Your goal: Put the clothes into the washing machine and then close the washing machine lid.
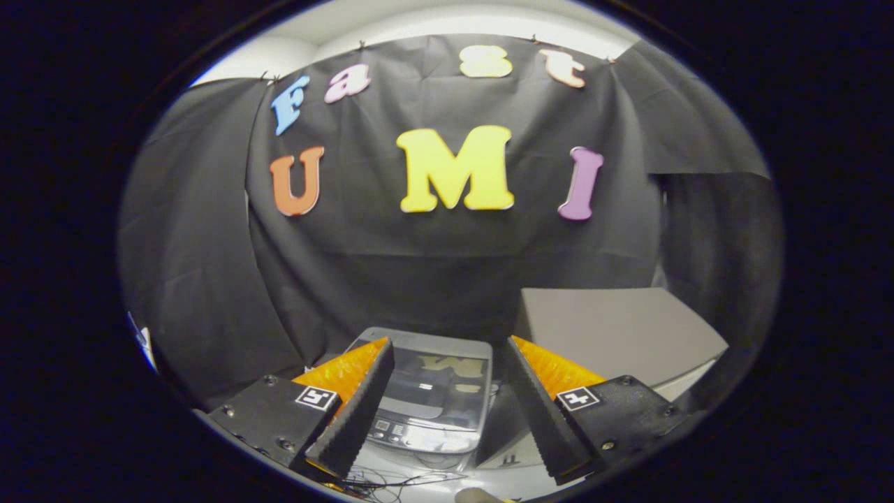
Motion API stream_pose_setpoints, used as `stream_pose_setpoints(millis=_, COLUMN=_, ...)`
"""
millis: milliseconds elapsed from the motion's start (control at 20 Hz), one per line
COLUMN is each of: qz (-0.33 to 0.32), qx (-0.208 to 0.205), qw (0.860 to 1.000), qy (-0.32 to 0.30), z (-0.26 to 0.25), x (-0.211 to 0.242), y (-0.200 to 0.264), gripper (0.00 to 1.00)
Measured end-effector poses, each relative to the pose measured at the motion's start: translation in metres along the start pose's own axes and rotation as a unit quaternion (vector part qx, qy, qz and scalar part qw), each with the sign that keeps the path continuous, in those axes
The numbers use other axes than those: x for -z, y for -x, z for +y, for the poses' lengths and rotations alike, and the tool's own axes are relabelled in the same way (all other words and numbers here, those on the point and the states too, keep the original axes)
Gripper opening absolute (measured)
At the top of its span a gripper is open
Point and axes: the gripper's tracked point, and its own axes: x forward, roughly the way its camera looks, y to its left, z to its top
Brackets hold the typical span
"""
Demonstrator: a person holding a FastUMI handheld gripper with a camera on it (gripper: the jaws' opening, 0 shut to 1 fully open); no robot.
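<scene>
Tongs [447, 349]: two fingers spread wide apart, nothing between them, nothing gripped. Each finger carries a small square marker on its dark mount. The fingers stand clear of every item below.

Washing machine [431, 402]: a small top-loading model, seen in the gap between the two fingers and just beyond them, lower than the tips. Its lid [436, 377] is down, a dark tinted glossy panel in a pale grey frame that reflects the wall behind. A strip of buttons and small displays runs along the near edge of the machine, closest to the tongs. The machine stands on a pale bench [419, 464].

Grey box [614, 328]: a flat-topped pale grey block, beyond the right finger and to the right of the washing machine, standing close beside it. Whether the two touch cannot be told, as the right finger covers the place.

Thin dark wires [391, 482]: a loose tangle on the bench, below the fingers and nearer than the machine.

Rounded pale object [478, 496]: only a sliver shows, at the nearest point below the tongs; what it is cannot be told.

Black cloth wall [209, 279]: hangs in folds behind the machine and the box, well beyond the tongs.
</scene>
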Motion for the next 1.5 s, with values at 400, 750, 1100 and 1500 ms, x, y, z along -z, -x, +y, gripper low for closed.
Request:
stream_pose_setpoints(millis=400, qz=-0.042, qx=0.06, qw=0.997, qy=-0.023, z=-0.151, x=0.033, y=0.135, gripper=0.99)
stream_pose_setpoints(millis=750, qz=-0.019, qx=0.105, qw=0.993, qy=-0.055, z=-0.244, x=0.123, y=0.236, gripper=0.99)
stream_pose_setpoints(millis=1100, qz=-0.002, qx=0.119, qw=0.991, qy=-0.067, z=-0.284, x=0.172, y=0.291, gripper=0.99)
stream_pose_setpoints(millis=1500, qz=-0.034, qx=0.11, qw=0.993, qy=-0.041, z=-0.282, x=0.161, y=0.313, gripper=0.99)
